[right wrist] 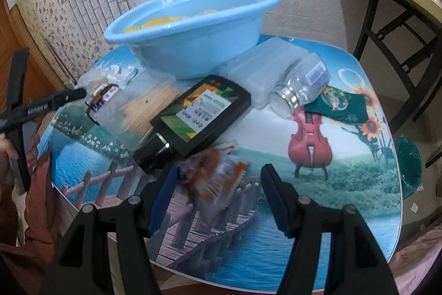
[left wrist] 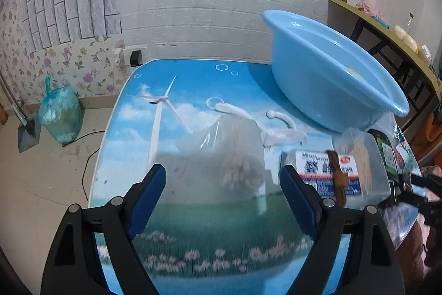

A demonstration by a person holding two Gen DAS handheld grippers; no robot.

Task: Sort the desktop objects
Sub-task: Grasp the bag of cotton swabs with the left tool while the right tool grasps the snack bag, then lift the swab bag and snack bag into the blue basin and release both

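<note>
Left gripper (left wrist: 222, 179): blue-padded jaws wide apart, nothing clamped. It hangs over a clear plastic bag (left wrist: 221, 154) with pale lumpy contents, lying on the table (left wrist: 193, 226) with the printed scenery top. The bag sits in line with the gap; pads don't touch it.

Right gripper (right wrist: 218, 179): jaws partly apart, nothing gripped. A crinkly orange-and-clear snack packet (right wrist: 212, 173) lies flat on the table (right wrist: 345, 184) in the gap. It overlaps the left pad's tip in view, clear of the right pad; contact can't be confirmed.

Beyond the packet, right wrist view:
- Flat black bottle with a green-and-white label (right wrist: 199, 115), lying on its side, cap toward the camera.
- Left of it, touching: clear plastic box of wooden toothpicks (right wrist: 143, 112), also visible in the left view (left wrist: 364, 165).
- Small white-and-blue carton with a brown hair band around it (left wrist: 326, 173), just beside the toothpick box.
- Right of the black bottle: clear plastic jar with a silver neck (right wrist: 301, 85) on its side, resting on a dark green patterned cloth (right wrist: 345, 104).
- Behind the jar: frosted translucent plastic case (right wrist: 262, 65).

Past the bag, left view: white plastic hooks (left wrist: 279, 129).

Farthest back: light blue plastic basin (right wrist: 193, 26), yellow items inside. It stands against the wall edge of the table and touches the frosted case.
</note>
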